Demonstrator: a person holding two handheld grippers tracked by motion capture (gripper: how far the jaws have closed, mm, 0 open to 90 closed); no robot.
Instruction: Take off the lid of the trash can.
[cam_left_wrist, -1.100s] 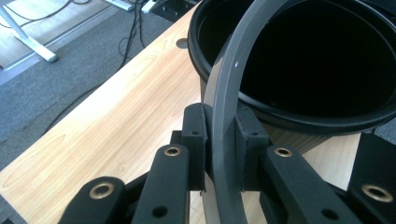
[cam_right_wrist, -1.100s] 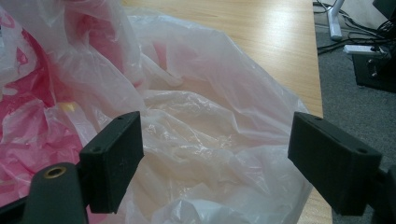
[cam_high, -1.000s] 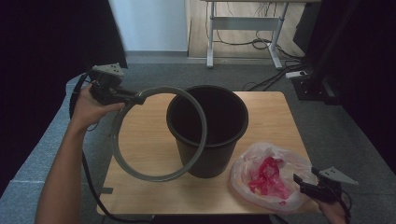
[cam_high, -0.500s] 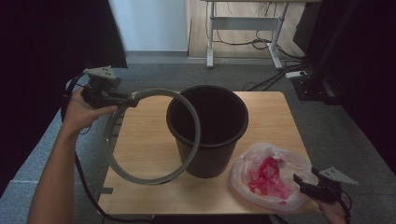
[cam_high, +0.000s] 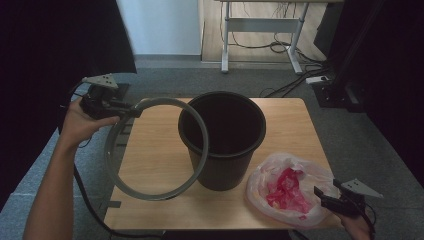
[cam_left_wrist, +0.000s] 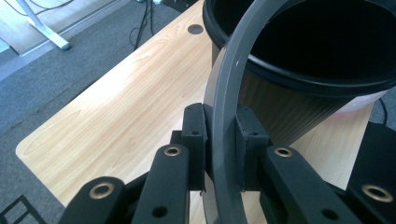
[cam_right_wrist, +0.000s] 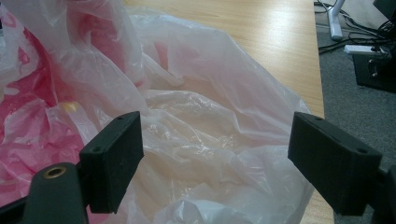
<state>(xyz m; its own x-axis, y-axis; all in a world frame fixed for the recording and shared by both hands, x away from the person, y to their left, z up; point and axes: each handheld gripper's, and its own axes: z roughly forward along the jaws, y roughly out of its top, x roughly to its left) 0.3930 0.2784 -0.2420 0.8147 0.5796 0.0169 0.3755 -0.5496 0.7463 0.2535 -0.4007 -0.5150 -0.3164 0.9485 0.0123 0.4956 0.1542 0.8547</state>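
Grey carpet and a dark curtain frame a light wooden counter (cam_high: 155, 145); on it, roughly central, stands a black bin (cam_high: 222, 135), empty and upright; beside the bin's left flank a grey ring (cam_high: 150, 192) hangs tilted, its lower arc down near the counter's front edge and its right arc crossing in front of the bin's wall. Toward the front right corner lies a crumpled clear bag (cam_high: 287, 187) with pink stuff inside.

Left claw (cam_high: 131, 112) is clenched on the ring's upper left arc; the bin's mouth lies to the right of that claw and slightly beyond it, so the ring (which looks meant to sit on the rim) would have to level out and travel rightward over the opening; the left hand (cam_high: 82, 122) is plainly the nearer one.

Right claw (cam_high: 325, 194) sits released at the bag's right edge, grasping nothing.

Seen from the left gripper view, both pads pinch the ring's band edge-on (cam_left_wrist: 224, 140), which the high view cannot resolve; the right gripper view shows wide jaws with bag film (cam_right_wrist: 210, 126) between them, untouched.
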